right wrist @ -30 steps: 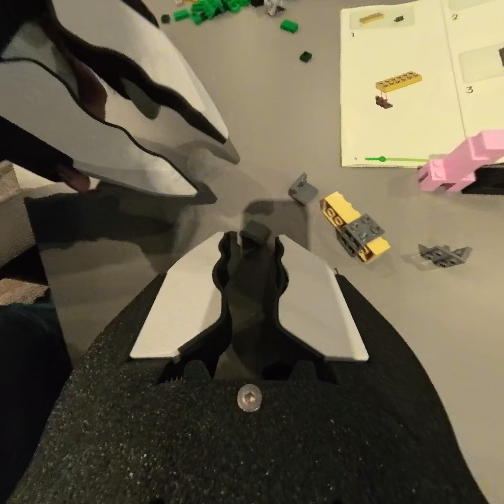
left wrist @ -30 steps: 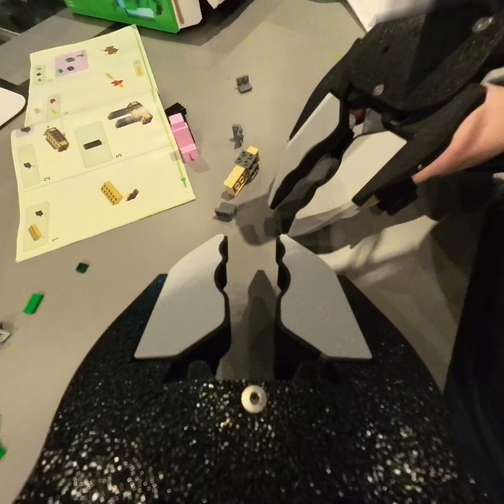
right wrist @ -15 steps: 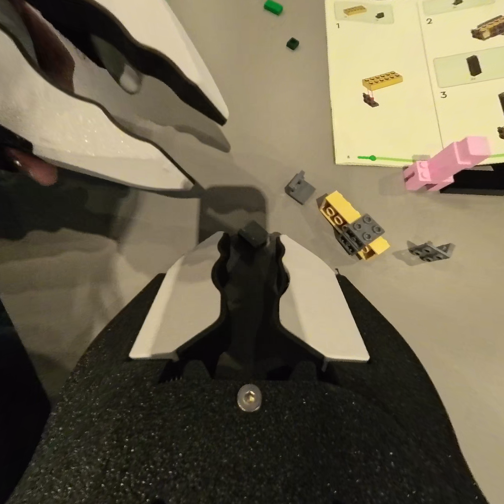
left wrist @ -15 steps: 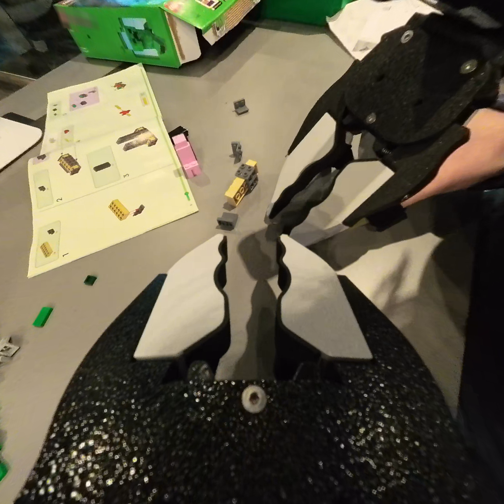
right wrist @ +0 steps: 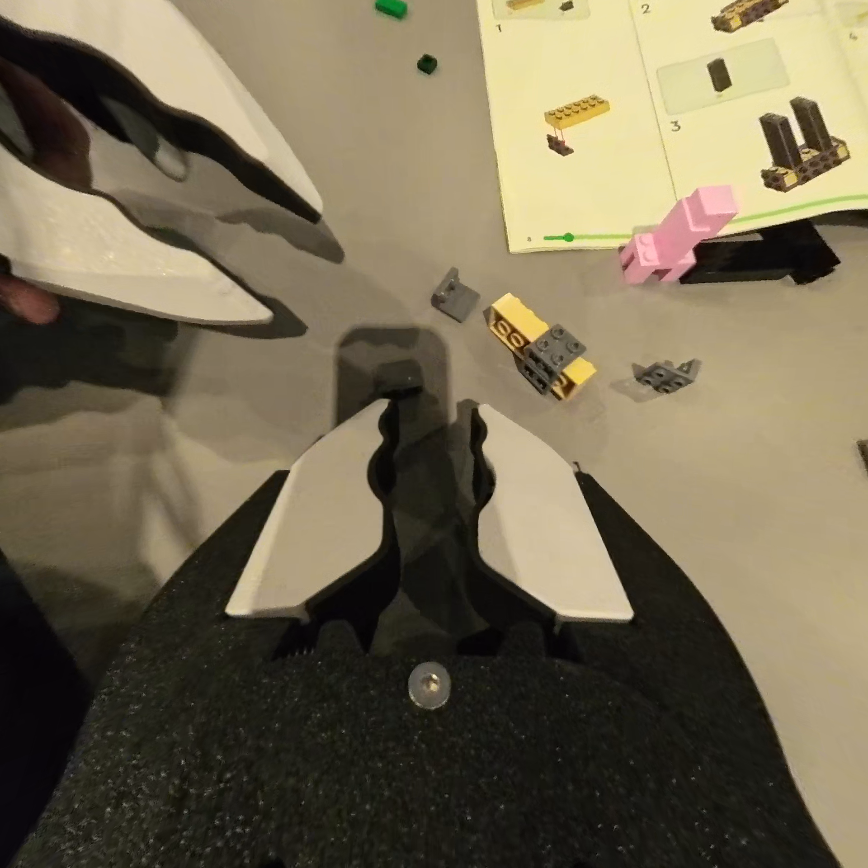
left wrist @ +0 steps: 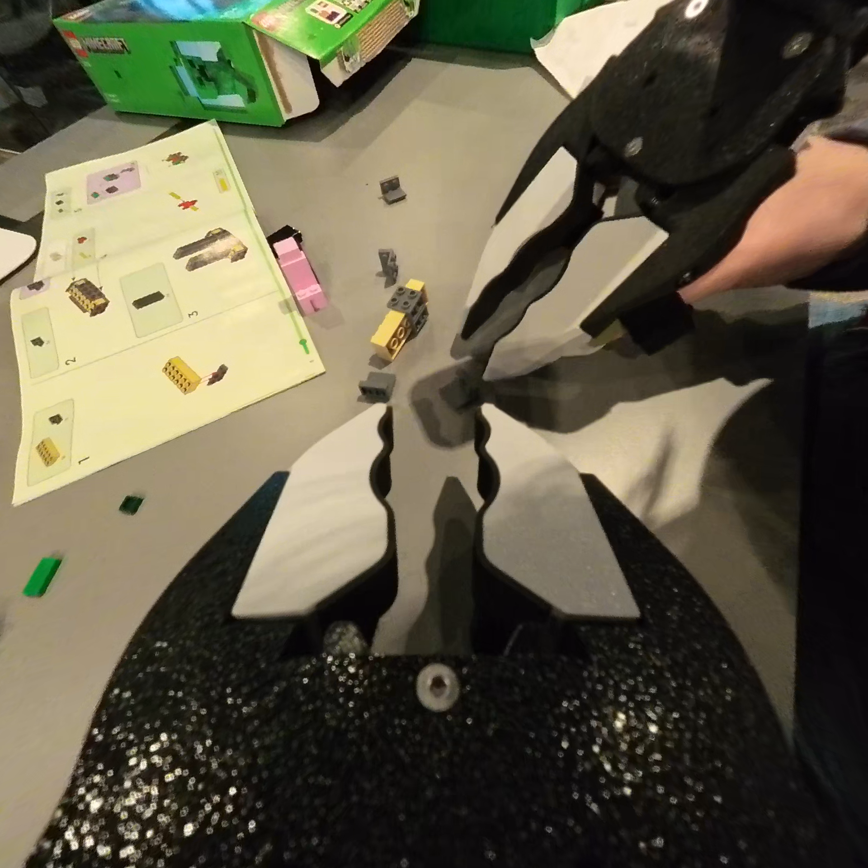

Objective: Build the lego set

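A small dark grey brick (right wrist: 397, 375) sits just ahead of my right gripper's (right wrist: 430, 405) left fingertip, not between the fingers. The gripper is open with a narrow gap. In the left wrist view the brick (left wrist: 462, 392) shows blurred at the right gripper's tips (left wrist: 469, 366). My left gripper (left wrist: 433, 411) is open and empty, close by and pointing at the same spot; it shows in the right wrist view (right wrist: 296, 263) at upper left. A yellow brick with dark grey plates (right wrist: 540, 357) (left wrist: 399, 324) lies just right of the right gripper. A grey bracket (right wrist: 454, 300) (left wrist: 375, 387) lies beside it.
An open instruction booklet (left wrist: 141, 305) (right wrist: 657, 117) lies on the grey table. A pink pig figure (left wrist: 300, 275) (right wrist: 676, 235) rests at its edge on a black piece (right wrist: 761, 258). More grey pieces (left wrist: 387, 265) (left wrist: 392, 190), loose green pieces (left wrist: 42, 575) and a green box (left wrist: 188, 61) lie around. About 7 centimeters separates my left fingertips from my right. The grey bracket (right wrist: 454, 300) is about 5 centimeters from my right fingertips. The left camera catches it too, in the left wrist view (left wrist: 382, 382).
The dark grey brick sat between my right fingertips half a second ago; now it lies ahead of the left tip. My left gripper has pulled back and tilted up, bringing the green box into view.
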The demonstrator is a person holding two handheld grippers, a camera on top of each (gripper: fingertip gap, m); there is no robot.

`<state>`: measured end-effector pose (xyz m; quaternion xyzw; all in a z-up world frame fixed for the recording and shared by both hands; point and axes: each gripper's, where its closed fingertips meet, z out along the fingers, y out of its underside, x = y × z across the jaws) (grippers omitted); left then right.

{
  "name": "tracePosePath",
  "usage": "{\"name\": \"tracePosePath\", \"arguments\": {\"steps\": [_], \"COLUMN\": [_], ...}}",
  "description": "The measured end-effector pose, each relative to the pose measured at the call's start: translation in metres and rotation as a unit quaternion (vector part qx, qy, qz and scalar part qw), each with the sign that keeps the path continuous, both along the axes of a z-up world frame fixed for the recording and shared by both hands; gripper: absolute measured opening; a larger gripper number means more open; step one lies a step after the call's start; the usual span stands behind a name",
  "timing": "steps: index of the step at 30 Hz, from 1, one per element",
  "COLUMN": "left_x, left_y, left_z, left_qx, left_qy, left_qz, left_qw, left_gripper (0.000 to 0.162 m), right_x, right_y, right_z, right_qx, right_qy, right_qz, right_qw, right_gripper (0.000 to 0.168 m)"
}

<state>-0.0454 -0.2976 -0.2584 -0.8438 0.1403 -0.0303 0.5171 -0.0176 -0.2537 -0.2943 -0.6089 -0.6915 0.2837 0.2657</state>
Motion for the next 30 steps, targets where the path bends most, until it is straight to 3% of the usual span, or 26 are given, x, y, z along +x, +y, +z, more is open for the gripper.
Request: {"name": "tracePosePath", "arguments": {"steps": [7,14,24,30], "left_x": [0.006,0.007,0.007,0.002], "left_y": [0.001,0.003,0.017,0.031], "left_z": [-0.006,-0.007,0.003,0.014], "left_qx": [-0.014,-0.006,0.042,0.093], "left_qy": [0.011,0.015,0.066,0.089], "left_qz": [-0.021,-0.018,-0.003,0.022], "left_qw": [1.0,1.0,0.997,0.991], "left_gripper": [0.032,0.031,0.024,0.033], "right_x": [-0.01,-0.012,-0.014,-0.016], "right_y": [-0.018,-0.02,-0.006,-0.012], "right_z": [-0.004,-0.006,0.026,0.055], "right_qx": [-0.031,-0.008,-0.064,-0.193], "right_qy": [0.013,0.012,0.082,0.151], "right_qz": [0.056,0.073,0.056,0.053], "right_qw": [0.998,0.997,0.993,0.968], "right_gripper": [0.031,0.019,0.016,0.016]}}
